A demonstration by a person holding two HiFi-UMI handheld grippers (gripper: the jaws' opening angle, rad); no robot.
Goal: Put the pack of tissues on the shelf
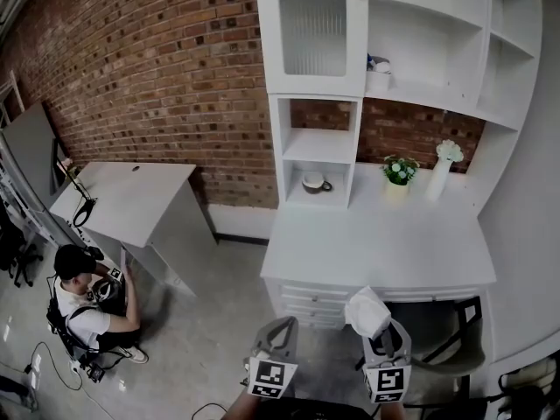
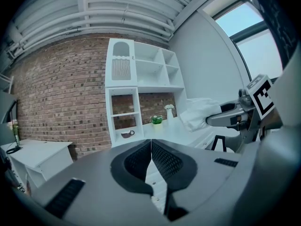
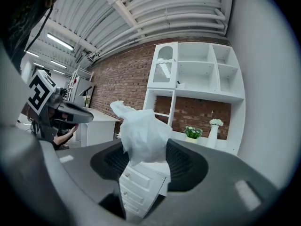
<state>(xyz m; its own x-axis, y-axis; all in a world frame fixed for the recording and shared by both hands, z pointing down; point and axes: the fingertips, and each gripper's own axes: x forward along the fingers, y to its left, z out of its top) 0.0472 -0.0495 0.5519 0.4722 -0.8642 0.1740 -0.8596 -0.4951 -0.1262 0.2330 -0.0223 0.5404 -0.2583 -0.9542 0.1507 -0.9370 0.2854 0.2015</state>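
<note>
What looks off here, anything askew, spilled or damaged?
Nothing spilled or toppled. Only the pack of tissues looks crumpled, one corner poking up above the right gripper clamping it. Potted plant, vase and cup stand upright.

White pack (image 1: 367, 311), white shelf (image 1: 455, 7), white worktop (image 1: 376, 239) and white vase (image 1: 440, 175); red-brown brick-patterned wall (image 1: 149, 68); green plant (image 1: 400, 169); grey floor (image 1: 210, 348); grey left tool (image 1: 278, 324) and right tool (image 1: 383, 326) bearing black-and-white square markers.
</note>
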